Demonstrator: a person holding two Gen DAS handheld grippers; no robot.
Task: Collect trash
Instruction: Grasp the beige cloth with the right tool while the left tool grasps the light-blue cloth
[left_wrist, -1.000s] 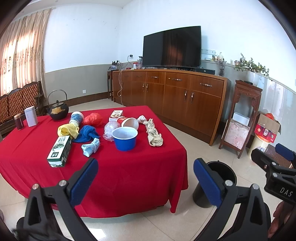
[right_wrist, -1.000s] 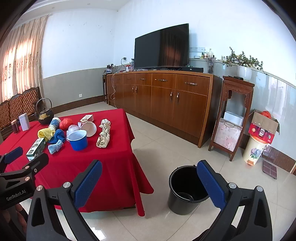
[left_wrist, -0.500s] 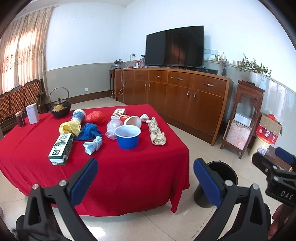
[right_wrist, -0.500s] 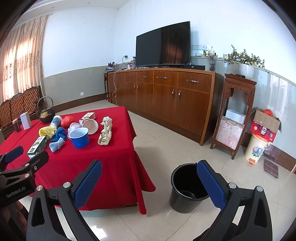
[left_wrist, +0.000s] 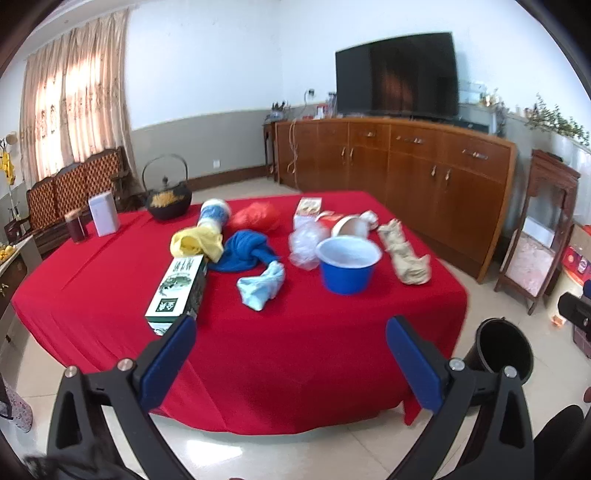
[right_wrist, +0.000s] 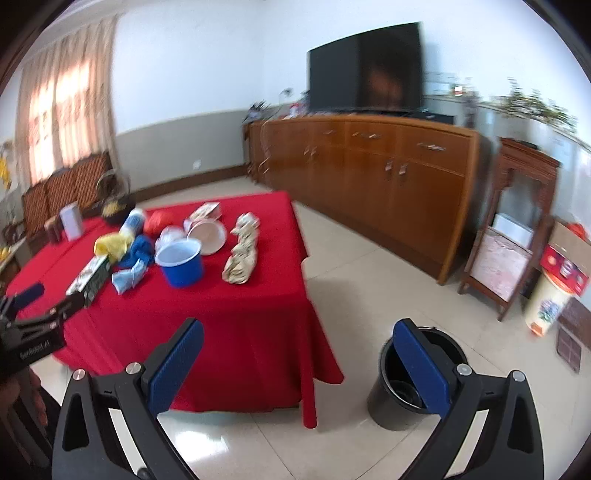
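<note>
Jaws spread wide and empty on the left gripper (left_wrist: 291, 354), which has moved closer to the red counter (left_wrist: 295, 332); the green box (left_wrist: 177, 291), pale blue rag (left_wrist: 260, 286) and blue bowl (left_wrist: 349, 264) loom larger, so picking seems about to start. Right gripper (right_wrist: 295, 358), equally spread, has swung down toward the black bin (right_wrist: 400, 391) standing on the floor.

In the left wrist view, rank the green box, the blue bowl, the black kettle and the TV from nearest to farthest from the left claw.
1. Green box, near table edge, just beyond the left claw.
2. Blue bowl, mid-table, right.
3. Black kettle, far left corner.
4. TV, on the sideboard by the back wall.
</note>
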